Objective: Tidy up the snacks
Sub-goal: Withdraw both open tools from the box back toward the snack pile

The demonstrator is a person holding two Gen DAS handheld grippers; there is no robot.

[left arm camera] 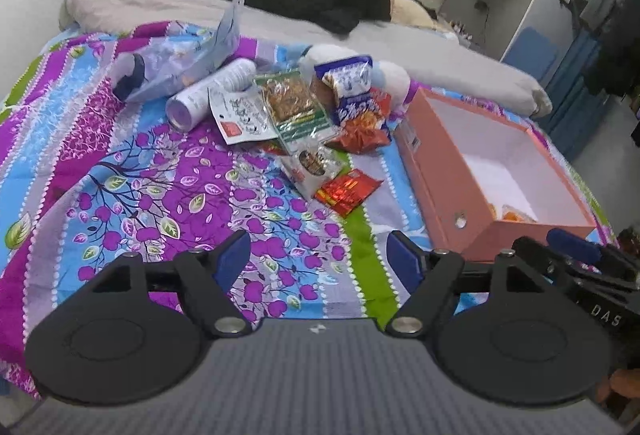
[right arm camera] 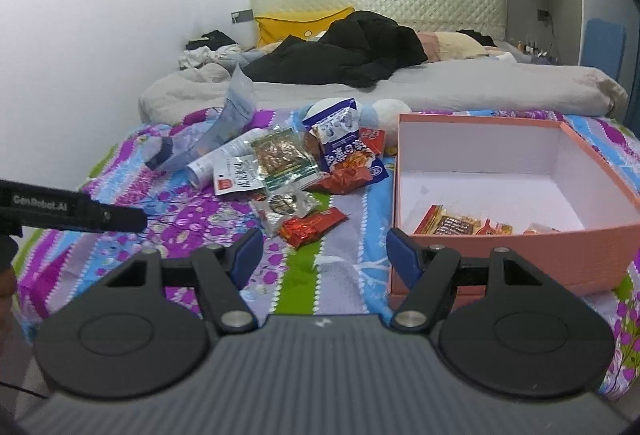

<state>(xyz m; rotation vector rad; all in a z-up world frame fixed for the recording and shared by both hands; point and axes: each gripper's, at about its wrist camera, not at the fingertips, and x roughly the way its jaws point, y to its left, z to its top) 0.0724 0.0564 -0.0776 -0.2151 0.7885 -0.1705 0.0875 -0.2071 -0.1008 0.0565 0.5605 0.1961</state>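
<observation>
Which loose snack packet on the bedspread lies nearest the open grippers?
The small red foil packet, at the pile's near edge beside the clear packet. The green-bordered packet and the blue-and-white bag lie farther back.

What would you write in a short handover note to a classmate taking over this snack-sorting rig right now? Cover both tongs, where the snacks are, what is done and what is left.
Left tongs: open, empty, over the bedspread short of the snack pile.
Right tongs: open, empty, just left of the pink box.
Done: a few packets already lie in the box's near end.
Left: the pile on the patterned bedspread, including the red packet nearest the tongs, the clear packet behind it, the green-edged packet, the blue and white bag and the white tube.
Suggested next: probably the red packet, since it lies closest.
</observation>
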